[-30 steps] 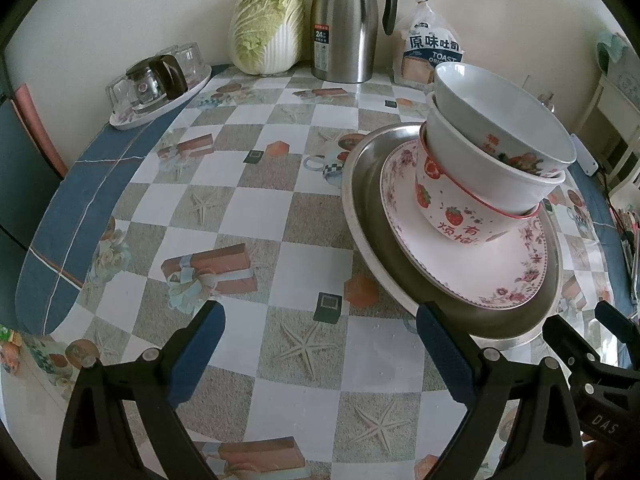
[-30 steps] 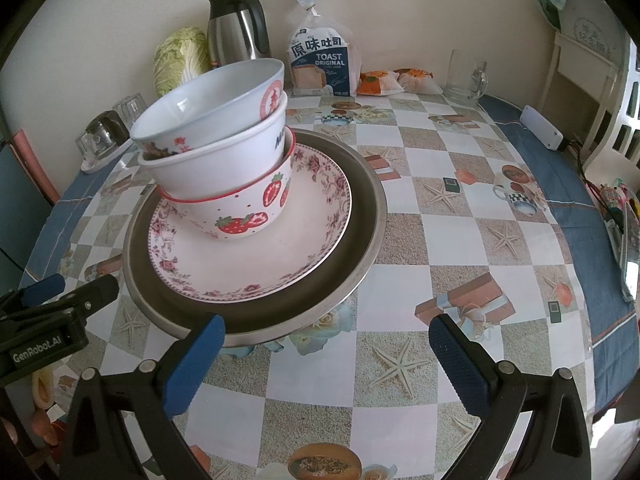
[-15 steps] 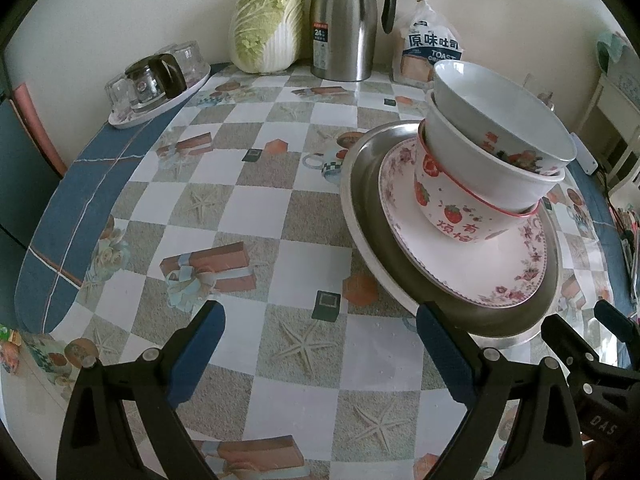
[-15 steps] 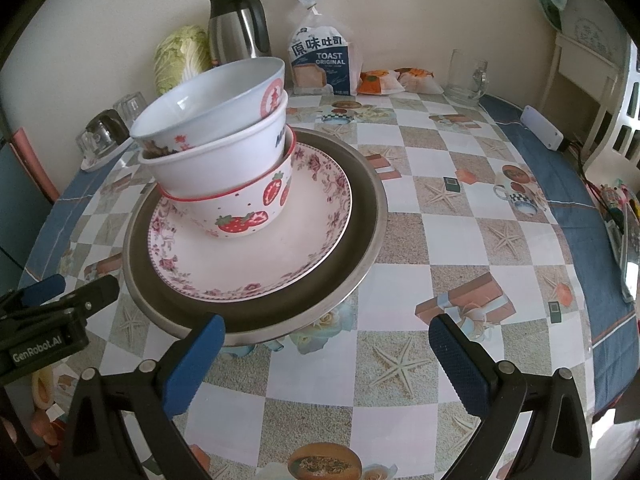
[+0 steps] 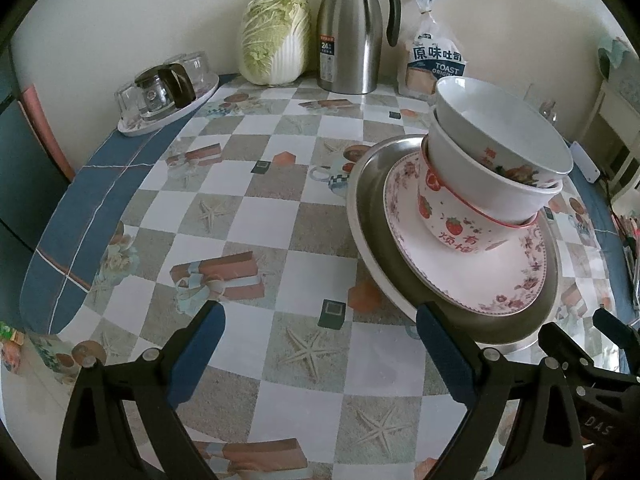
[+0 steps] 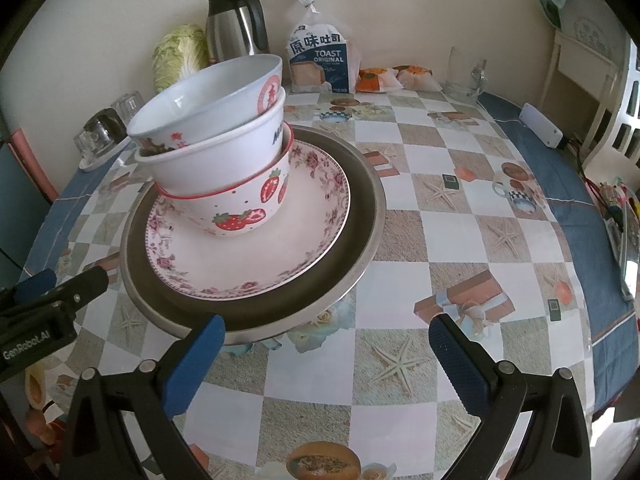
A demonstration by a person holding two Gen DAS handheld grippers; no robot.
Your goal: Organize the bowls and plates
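Observation:
A steel plate [image 6: 360, 248] [image 5: 368, 240] rests on the checkered table. On it lies a floral plate [image 6: 280, 256] [image 5: 480, 280]. Three nested bowls stand tilted on that plate: a strawberry bowl [image 6: 240, 212] [image 5: 452, 224] at the bottom, a white bowl [image 6: 224, 160] [image 5: 472, 172] in it, and a white bowl with red marks [image 6: 208, 108] [image 5: 500, 128] on top. My left gripper [image 5: 320, 340] is open, left of the stack and near the table's front. My right gripper [image 6: 326, 344] is open too, its left fingertip beside the steel plate's near rim. Neither holds anything.
Along the back wall stand a cabbage [image 5: 276, 40], a steel thermos jug [image 5: 352, 28] and a toast bag [image 5: 432, 56]. A tray of glasses [image 5: 164, 88] sits back left. A glass mug [image 6: 464, 76] and wrapped snacks [image 6: 396, 76] sit back right. A white chair [image 6: 592, 80] stands at the right.
The left view has drifted slightly, the plate stack shifting a little in frame. The right view and the dishes look the same.

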